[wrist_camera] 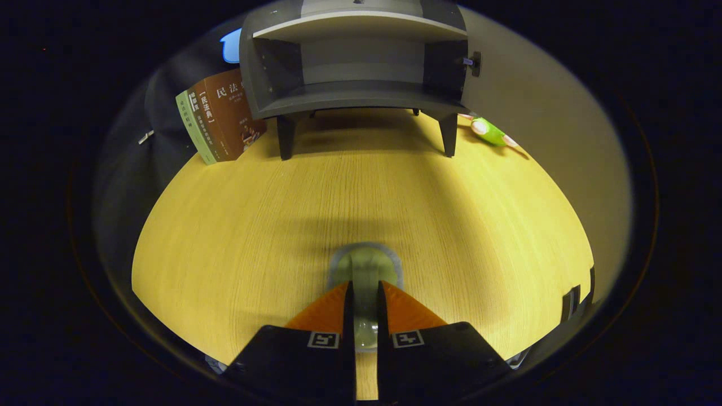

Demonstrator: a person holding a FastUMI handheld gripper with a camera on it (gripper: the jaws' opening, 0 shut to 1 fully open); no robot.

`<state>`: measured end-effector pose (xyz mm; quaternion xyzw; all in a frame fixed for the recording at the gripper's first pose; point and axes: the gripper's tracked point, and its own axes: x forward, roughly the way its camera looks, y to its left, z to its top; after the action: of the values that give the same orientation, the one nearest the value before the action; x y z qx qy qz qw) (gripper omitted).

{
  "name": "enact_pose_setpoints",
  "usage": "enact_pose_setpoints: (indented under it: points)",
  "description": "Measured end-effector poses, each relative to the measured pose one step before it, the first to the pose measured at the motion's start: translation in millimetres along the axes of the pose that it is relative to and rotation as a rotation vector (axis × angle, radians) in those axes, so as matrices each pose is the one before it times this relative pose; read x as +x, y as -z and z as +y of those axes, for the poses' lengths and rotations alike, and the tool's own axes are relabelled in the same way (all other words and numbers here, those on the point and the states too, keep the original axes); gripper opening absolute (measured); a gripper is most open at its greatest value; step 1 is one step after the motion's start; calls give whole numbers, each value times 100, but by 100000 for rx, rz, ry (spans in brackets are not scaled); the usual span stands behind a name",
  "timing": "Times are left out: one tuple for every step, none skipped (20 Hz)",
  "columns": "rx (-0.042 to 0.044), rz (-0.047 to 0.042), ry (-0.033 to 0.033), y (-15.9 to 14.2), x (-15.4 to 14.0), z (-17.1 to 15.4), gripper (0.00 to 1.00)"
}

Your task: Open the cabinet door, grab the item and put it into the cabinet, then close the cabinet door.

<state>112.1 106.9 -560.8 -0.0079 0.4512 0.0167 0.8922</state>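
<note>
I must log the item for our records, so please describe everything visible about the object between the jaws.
The item is a small round object with a grey rim and a pale green middle, and it looks glassy near the jaws. It sits low over the wooden table, well short of the open cabinet. The gripper has its jaws closed on it from both sides. Its exact kind is unclear.

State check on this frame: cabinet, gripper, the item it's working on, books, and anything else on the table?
Cabinet: door open, shelves bare.
Gripper: fingers closed on the glass cup.
Glass cup: gripped by the rim, on or just above the table.
Books: leaning beside the cabinet.
Green toy: lying flat.
</note>
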Motion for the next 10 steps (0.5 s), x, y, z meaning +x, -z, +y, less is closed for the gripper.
enact_pose_setpoints:
  points:
    - [-557, -626, 1121, -220, -241, -202, 19]
    - [566, -1012, 597, -458, -237, -136, 19]
    - [1648, -912, -221, -649, -638, -75, 19]
    - [1582, -1340, 63, -965, -892, -166, 19]
    - [1253, -1568, -31, -1261, -1040, -224, 19]
    - [1355, -2150, -1011, -1479, -1059, 172, 19]
    - [764, -2337, -1345, -1683, -1224, 147, 19]
    - [840, -2938, -1212, -2106, -1381, 232, 19]
    - [589, -1721, -668, -1574, -980, 146, 19]
    - [219, -2569, -571, -1814, -1056, 110, 19]
